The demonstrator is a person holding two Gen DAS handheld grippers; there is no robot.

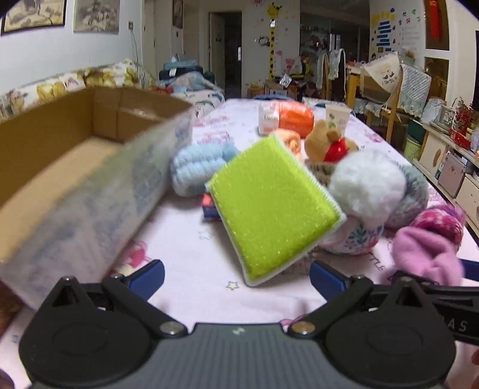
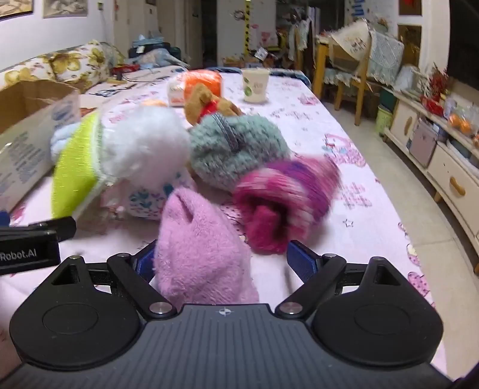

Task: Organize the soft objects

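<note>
Where fingers [image 2: 302, 263] part, pink sock [image 2: 197, 248]

— What's sitting at the far end of the pink printed tablecloth [image 2: 344, 167]?

— A white paper cup [image 2: 254, 85] with a green leaf design is standing upright there, apart from the rest.

— And off the table?

— A floral sofa [image 2: 74, 64] is running along the left wall (framed pictures [image 1: 95, 15] are hanging above it). A giraffe height chart [image 1: 273, 39] is showing beside the dark doorway [image 1: 232, 54]. Yellow wooden chairs [image 2: 347, 77] are standing to the right, and a cream cabinet [image 2: 449, 176] is lining the right wall.
</note>
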